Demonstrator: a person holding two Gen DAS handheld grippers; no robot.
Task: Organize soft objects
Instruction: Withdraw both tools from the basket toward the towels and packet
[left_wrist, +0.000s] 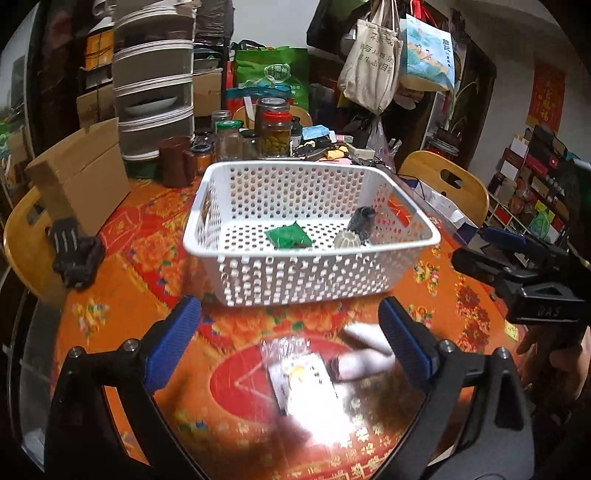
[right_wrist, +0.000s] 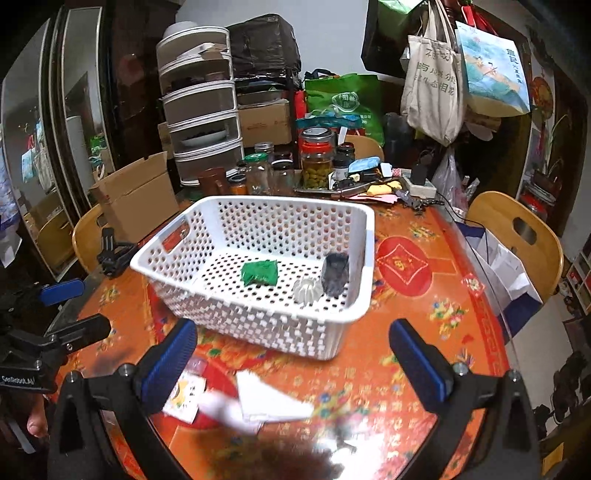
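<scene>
Over the table's floral cloth (right_wrist: 406, 365), left tongs (left_wrist: 290, 341) and right tongs (right_wrist: 291, 363) both spread wide, empty, white basket (right_wrist: 207, 295) just beyond.

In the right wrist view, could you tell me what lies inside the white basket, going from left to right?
Inside the white basket: green packet → pale ridged object → dark grey object, which stands nearest the basket's right wall.
</scene>
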